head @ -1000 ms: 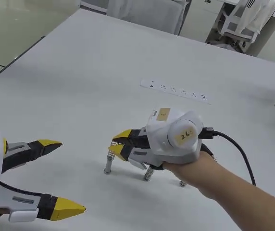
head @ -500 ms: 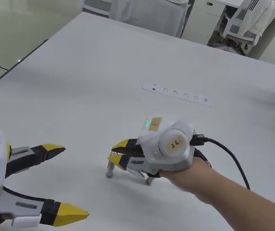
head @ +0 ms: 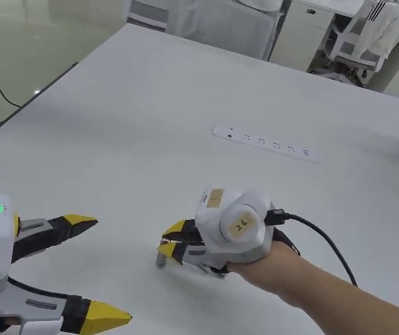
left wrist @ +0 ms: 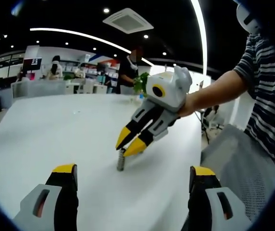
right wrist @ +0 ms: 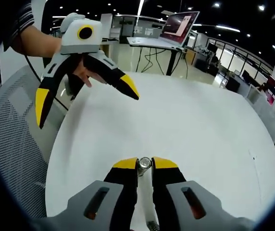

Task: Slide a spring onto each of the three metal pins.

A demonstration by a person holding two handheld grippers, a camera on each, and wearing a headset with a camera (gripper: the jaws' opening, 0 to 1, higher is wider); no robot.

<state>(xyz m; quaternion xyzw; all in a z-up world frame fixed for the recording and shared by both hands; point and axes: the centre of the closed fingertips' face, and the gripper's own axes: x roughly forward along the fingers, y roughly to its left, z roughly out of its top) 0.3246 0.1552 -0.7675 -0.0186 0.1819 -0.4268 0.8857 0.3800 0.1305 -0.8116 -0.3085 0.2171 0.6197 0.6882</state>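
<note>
A small metal pin (head: 161, 260) stands upright on the white table (head: 151, 105), with a spring coiled on it (left wrist: 120, 163). My right gripper (head: 168, 239) leans down over it, jaws shut around the spring's top (right wrist: 143, 164), yellow tips on either side. In the left gripper view the right gripper (left wrist: 126, 148) comes in from the right, with its tips on the pin's head. A second coil (right wrist: 150, 224) shows low between the right jaws. My left gripper (head: 107, 272) hangs open and empty at the near left, apart from the pins; it also appears in the right gripper view (right wrist: 87, 108).
A white power strip (head: 266, 142) lies further back on the table. A black cable (head: 325, 241) trails from the right gripper over the hand. The table's left edge (head: 46, 87) drops to the floor. A person (left wrist: 128, 72) stands beyond the far end.
The right gripper has sunk lower onto the left pin, its tips now close to the table. The head camera has tilted, shifting the scene. The left gripper stays open.
</note>
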